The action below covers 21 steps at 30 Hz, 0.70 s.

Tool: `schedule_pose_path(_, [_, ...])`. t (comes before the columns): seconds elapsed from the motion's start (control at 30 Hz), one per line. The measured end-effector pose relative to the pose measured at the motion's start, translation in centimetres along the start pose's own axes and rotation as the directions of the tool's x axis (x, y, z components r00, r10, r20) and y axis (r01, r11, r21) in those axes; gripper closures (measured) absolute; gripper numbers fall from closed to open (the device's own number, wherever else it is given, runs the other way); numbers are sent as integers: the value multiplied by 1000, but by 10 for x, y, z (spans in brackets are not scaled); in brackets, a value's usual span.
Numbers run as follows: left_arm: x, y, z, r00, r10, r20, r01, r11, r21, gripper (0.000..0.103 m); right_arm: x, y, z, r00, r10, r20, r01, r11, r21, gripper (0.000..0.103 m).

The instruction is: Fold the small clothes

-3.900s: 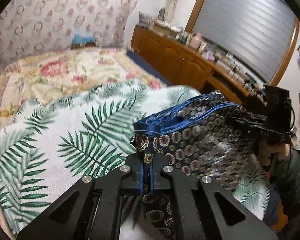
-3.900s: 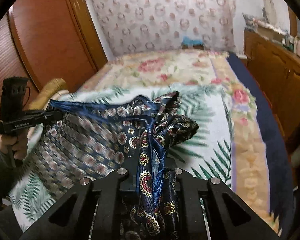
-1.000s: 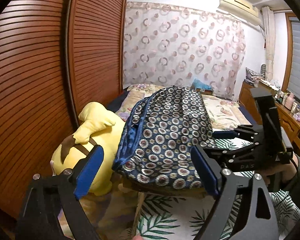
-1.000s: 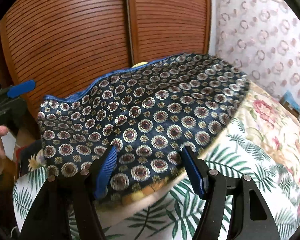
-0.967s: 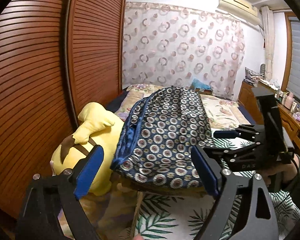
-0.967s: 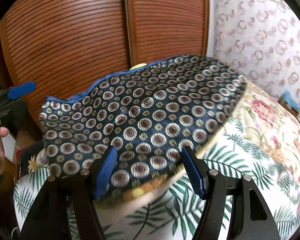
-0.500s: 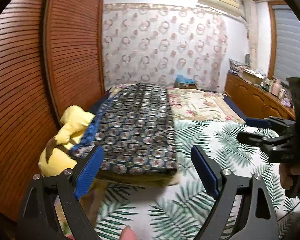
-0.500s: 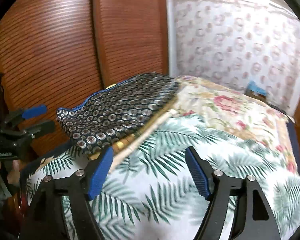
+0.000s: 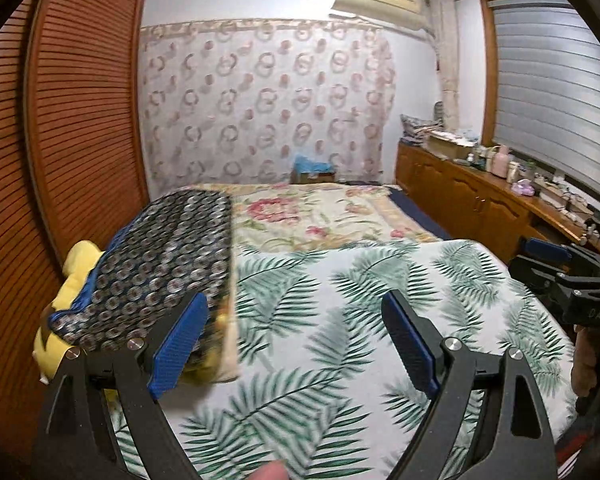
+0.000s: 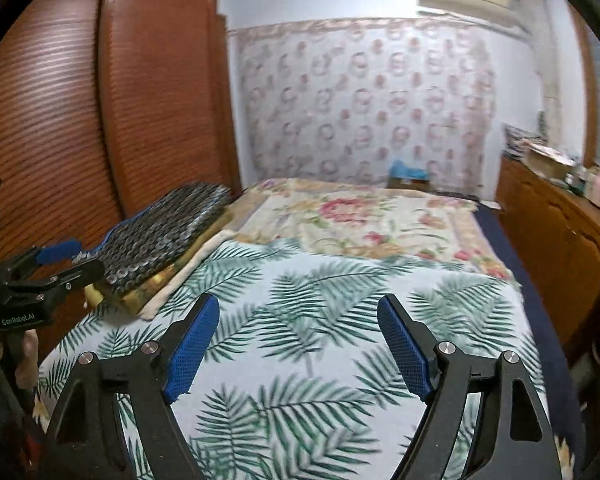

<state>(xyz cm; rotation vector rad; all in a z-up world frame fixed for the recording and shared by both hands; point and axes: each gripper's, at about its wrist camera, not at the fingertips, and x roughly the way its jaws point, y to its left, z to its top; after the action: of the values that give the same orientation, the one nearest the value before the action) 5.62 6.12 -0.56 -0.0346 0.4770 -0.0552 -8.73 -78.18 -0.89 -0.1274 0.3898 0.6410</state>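
Note:
The folded navy garment with small medallion print lies flat on a stack at the bed's left edge, also in the right wrist view. My left gripper is open and empty, above the palm-leaf sheet, just right of the garment. My right gripper is open and empty over the middle of the sheet. The left gripper shows at the left edge of the right wrist view; the right gripper shows at the right edge of the left wrist view.
The palm-leaf sheet covers the near bed, a floral blanket the far part. A yellow plush toy lies beside the stack. Slatted wooden wardrobe doors stand left. A wooden cabinet with bottles runs along the right.
Both grippers let go of the garment, which now rests on the stack at the left. Both have swung right and back, away from it, over the leaf sheet.

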Motion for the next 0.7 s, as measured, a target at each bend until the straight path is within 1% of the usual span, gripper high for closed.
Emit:
schedule_pose_path(0.1, [-3,-13,9,999,-30,9,30,1000,4,14,-12,-2,-1,999,-40,24,39,999,22,20])
schedule_pose_path(0.17, [-5,-19,14,999,-39,19,39,999,7,14,-22,-3,0,997,-68,38,67,997,34,20])
schedule_pose_path(0.2, [-6,-22,16,999,-41,25,41,999,8,14,-19,2,-1,996,-76,46,74,997,36,20])
schedule_pose_path(0.27, [-10,-28,23,998,-42,38,42,999,13,14,-26,3,-1,994,-91,64,89,995,44,20])
schedule_pose_path(0.43, [-18,-38,31,998,-34,62,32,999,28,14,-26,16,-7,989,-110,98,104,993,63,20])
schedule_pose_path(0.7, [-21,-43,31,997,-30,71,27,999,42,14,-7,29,-28,987,-110,120,102,992,70,20])
